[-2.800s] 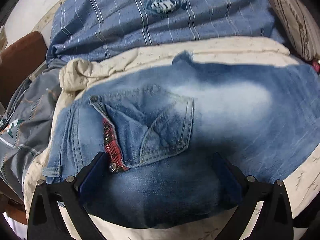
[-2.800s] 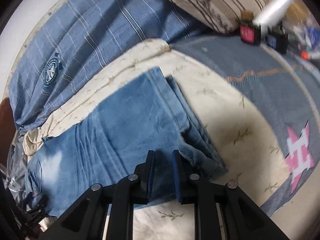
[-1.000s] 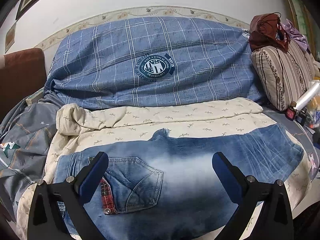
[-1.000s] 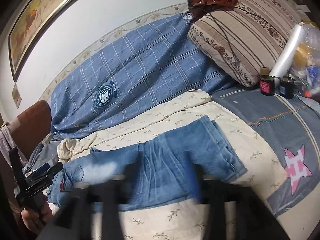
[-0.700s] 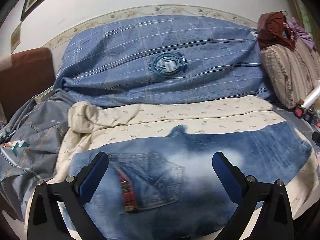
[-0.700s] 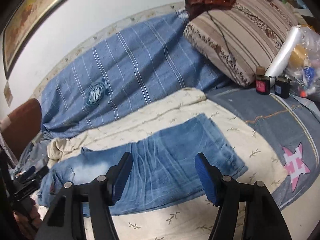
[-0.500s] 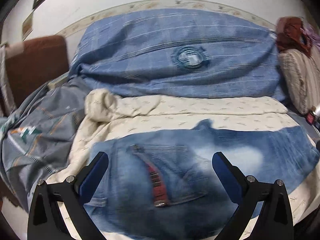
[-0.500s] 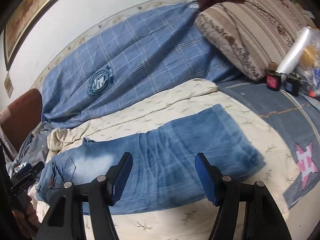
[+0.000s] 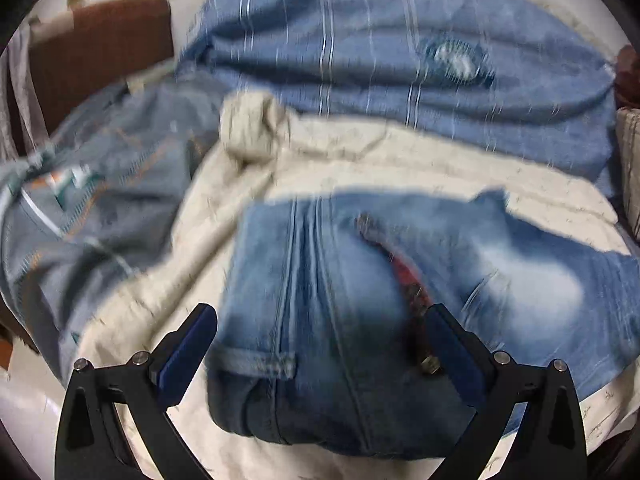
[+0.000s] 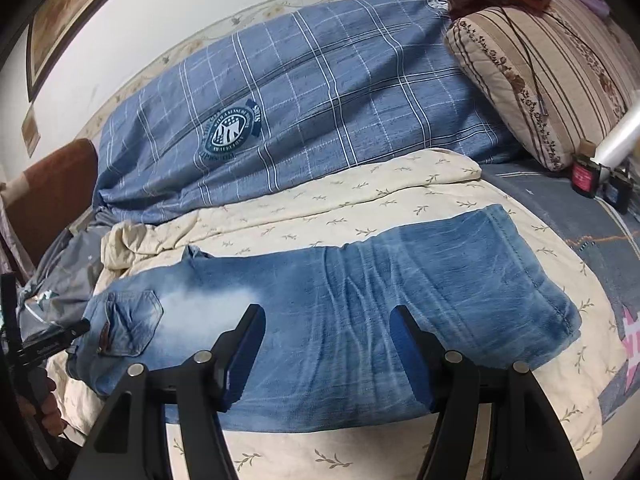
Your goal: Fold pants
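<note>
- In the right wrist view, the left gripper (image 10: 76,328) showed only as a dark tip at the far left edge, beside the waistband of the jeans (image 10: 320,312).
- The jeans lay flat across the middle of that frame on a cream leaf-print sheet (image 10: 360,200), waist at left, leg hems at right, one leg stacked on the other.
- The right gripper (image 10: 326,354) hovered at lower centre over the thigh area, its jaws spread and holding nothing.
- A blue plaid duvet (image 10: 320,92) filled the upper middle; a striped pillow (image 10: 552,80) sat at upper right.
- In the blurred left wrist view, the left gripper (image 9: 322,346) had its jaws spread wide on either side of the jeans' (image 9: 360,300) waistband end at lower centre, not gripping it.
</note>
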`<action>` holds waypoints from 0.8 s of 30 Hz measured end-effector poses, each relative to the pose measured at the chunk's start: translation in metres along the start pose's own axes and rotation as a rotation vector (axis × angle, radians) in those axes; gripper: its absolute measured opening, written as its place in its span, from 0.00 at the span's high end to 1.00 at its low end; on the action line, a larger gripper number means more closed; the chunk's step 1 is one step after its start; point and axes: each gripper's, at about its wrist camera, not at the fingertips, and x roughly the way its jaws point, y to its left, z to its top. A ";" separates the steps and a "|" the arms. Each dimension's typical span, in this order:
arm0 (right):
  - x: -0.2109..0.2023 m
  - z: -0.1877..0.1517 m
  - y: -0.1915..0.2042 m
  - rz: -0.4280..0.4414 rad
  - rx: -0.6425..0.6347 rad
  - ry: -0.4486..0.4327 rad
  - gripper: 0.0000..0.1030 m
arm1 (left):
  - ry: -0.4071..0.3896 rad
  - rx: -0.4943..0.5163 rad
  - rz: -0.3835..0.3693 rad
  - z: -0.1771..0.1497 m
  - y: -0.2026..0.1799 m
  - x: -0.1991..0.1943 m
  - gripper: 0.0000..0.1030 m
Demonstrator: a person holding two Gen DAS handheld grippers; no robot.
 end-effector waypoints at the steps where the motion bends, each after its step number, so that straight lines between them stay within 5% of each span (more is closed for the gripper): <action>1: -0.001 0.000 -0.001 -0.004 0.003 -0.002 0.33 | 0.032 -0.007 -0.005 -0.001 0.001 0.006 0.00; 6: 0.000 0.002 -0.012 -0.029 0.051 0.005 0.33 | 0.002 -0.011 -0.007 -0.002 0.000 -0.001 0.00; 13: 0.011 0.001 -0.032 -0.064 0.122 0.075 0.33 | -0.198 0.029 -0.032 0.002 -0.016 -0.038 0.00; 24: 0.033 -0.009 -0.054 -0.089 0.191 0.224 0.33 | -0.181 0.215 -0.126 -0.005 -0.086 -0.035 0.00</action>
